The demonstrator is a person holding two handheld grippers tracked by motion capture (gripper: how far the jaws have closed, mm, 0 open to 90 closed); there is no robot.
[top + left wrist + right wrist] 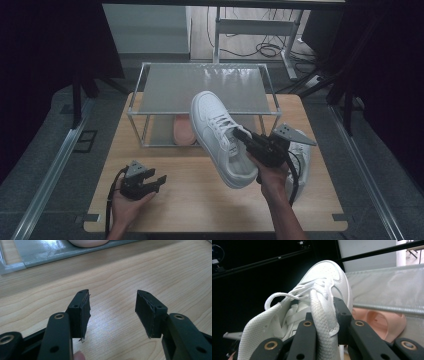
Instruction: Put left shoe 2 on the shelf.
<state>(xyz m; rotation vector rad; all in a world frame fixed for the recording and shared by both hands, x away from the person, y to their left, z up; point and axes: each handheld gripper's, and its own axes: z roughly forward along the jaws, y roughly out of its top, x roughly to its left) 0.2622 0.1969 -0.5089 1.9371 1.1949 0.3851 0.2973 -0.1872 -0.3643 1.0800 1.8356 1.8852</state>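
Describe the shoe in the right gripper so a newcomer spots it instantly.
Start at the wooden table with the two-tier metal shoe rack at its far side. In front of the rack, the right gripper holds a white lace-up sneaker in the air by its tongue. Its neighbours rest lower: a pink shoe on the bottom tier, another white shoe on the table.

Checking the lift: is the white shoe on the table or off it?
Off it. The right gripper is shut on the shoe at its tongue, holding it in the air above the table.

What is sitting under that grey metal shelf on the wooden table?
Under the grey metal-framed shelf lies a pale pink slipper-like shoe. Its right part is hidden behind the lifted white lace-up sneaker, so anything beside it cannot be seen.
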